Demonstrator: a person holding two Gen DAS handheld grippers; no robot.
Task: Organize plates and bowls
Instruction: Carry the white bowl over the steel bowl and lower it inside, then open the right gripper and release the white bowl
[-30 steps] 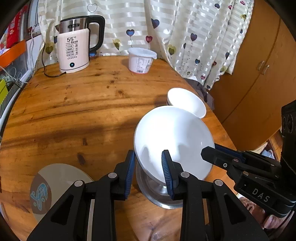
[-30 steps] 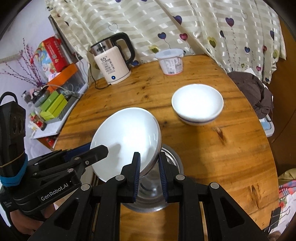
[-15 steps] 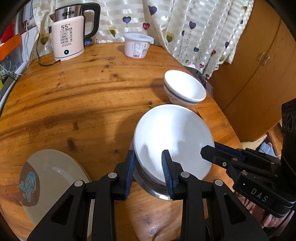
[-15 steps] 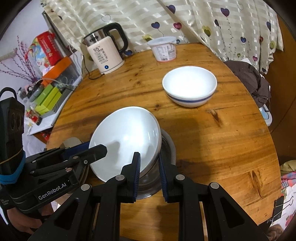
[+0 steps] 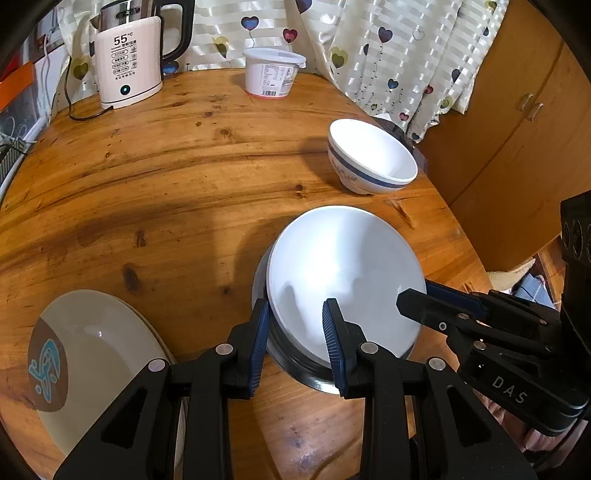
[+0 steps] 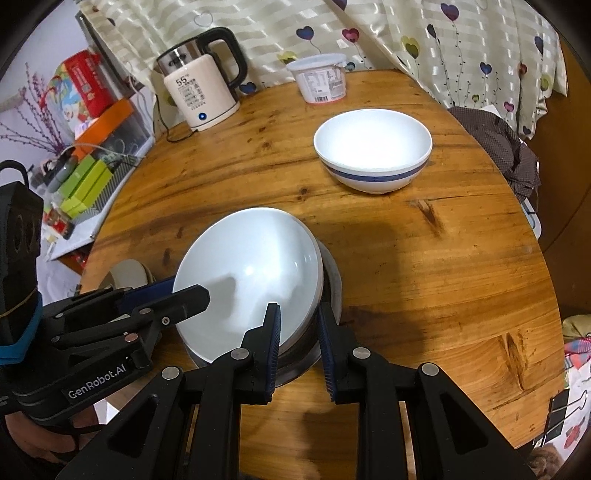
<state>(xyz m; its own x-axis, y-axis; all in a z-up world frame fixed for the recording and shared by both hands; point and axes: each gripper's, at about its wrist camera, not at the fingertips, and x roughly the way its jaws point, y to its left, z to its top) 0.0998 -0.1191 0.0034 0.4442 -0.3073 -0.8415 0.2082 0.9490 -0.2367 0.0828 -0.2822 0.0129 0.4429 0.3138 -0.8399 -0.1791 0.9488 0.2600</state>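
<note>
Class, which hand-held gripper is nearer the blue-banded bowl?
Right. The right hand-held gripper grips the white plate's edge on the bowl's side; the left hand-held gripper grips the opposite edge.

The right gripper (image 6: 297, 334) straddled the near right rim of a white plate (image 6: 247, 284), one of its blue-padded fingers (image 6: 272, 343) over the plate's face and the other outside the rim, the pads close to the rim though contact could not be made out. The plate sat tilted in a metal bowl (image 6: 330, 280) on the round wooden desk (image 6: 424, 266). The left gripper (image 6: 177, 295) reached in from the left, with one finger lying over the plate's left edge. Farther back stood a white bowl with a blue band (image 6: 373, 155), well apart from the plate. At the desk's far edge were an electric kettle (image 6: 201, 92) and a lidded plastic tub (image 6: 321, 81), before a heart-patterned curtain (image 6: 406, 33).
</note>
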